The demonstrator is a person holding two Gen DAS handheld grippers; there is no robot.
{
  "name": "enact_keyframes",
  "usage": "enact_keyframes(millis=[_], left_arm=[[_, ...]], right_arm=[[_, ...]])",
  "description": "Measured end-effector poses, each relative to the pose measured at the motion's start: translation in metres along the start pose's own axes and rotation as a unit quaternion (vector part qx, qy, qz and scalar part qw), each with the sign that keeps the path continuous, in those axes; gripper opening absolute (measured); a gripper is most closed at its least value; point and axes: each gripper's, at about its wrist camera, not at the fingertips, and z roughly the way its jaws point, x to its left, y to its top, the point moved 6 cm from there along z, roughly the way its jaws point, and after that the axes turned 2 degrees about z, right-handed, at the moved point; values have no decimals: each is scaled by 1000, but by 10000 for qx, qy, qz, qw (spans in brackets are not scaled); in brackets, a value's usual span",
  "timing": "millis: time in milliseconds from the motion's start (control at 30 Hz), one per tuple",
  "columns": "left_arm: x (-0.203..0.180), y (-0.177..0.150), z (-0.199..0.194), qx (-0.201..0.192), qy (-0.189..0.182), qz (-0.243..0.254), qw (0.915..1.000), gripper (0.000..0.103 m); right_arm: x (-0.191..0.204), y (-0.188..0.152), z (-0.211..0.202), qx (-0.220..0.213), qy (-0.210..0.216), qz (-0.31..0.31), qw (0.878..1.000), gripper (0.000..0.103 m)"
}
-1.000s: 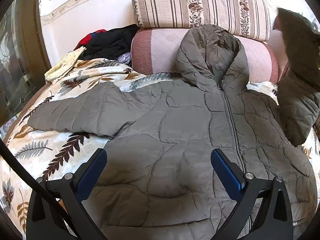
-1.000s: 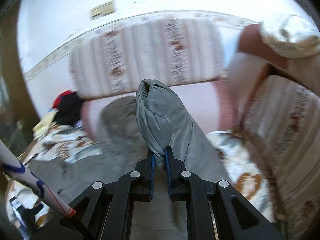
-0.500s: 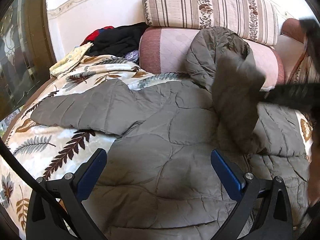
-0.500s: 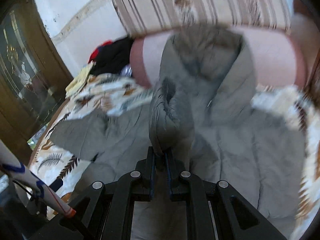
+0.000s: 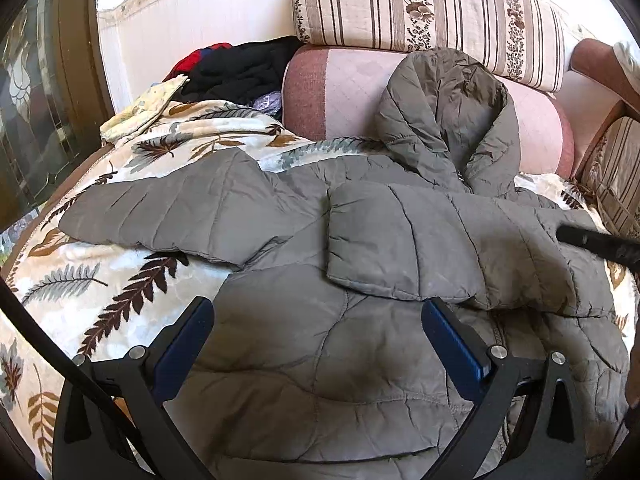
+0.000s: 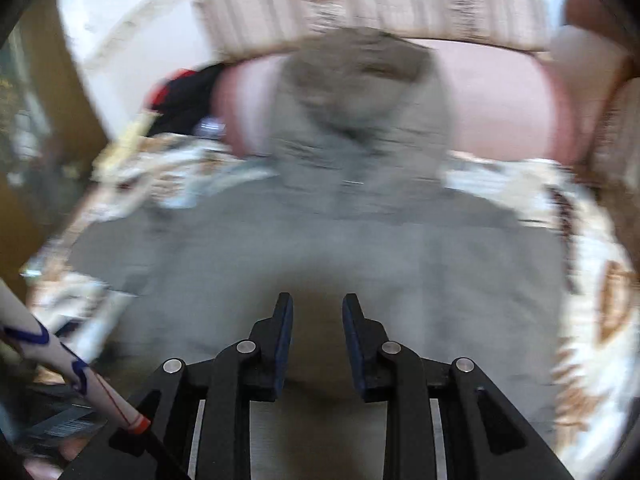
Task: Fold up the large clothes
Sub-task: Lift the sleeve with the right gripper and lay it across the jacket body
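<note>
A grey-green quilted hooded jacket (image 5: 320,360) lies face up on a leaf-print bedspread (image 5: 100,292). Its right sleeve (image 5: 404,248) is folded across the chest; the left sleeve (image 5: 168,212) stretches out sideways. The hood (image 5: 448,112) rests against a pink bolster. My left gripper (image 5: 318,340) hovers open over the jacket's lower front with nothing between its fingers. In the blurred right wrist view my right gripper (image 6: 317,312) is above the jacket (image 6: 320,248), its jaws opening with nothing between them. A dark part of it (image 5: 600,244) shows at the right edge of the left wrist view.
A pink bolster (image 5: 340,88) and a striped cushion (image 5: 420,12) line the back. A heap of dark and red clothes (image 5: 240,68) and a yellow cloth (image 5: 144,108) lie at the back left. A wooden glazed cabinet (image 5: 36,100) stands on the left.
My right gripper carried the right sleeve down and across the jacket's chest, then let it go. The sleeve now lies flat there. My left gripper stayed put.
</note>
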Motion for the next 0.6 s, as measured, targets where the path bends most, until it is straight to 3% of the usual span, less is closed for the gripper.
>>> enact_keyframes(millis=[67,167,333,433,600], left_arm=[[-2,-1,4,41,23,33,10000,103],[-6,-6,15,260,54,125,9996,103],[-7,-13,21,408,90,187,9990,103],[-4,-14,20,404,96,145,9990,103],[0,-26,24,549,257,140,9981,103]], right_arm=[[-24,-14,21,363,-407,114,9984,28],[-39,-41,52,987,-208,405,9941,29],[-36,-42,24,744,194,542,9956,29],[-29,-49,-5,485,245,366,9978,41],[-25,-87,-22,614,469,356,9964,45]])
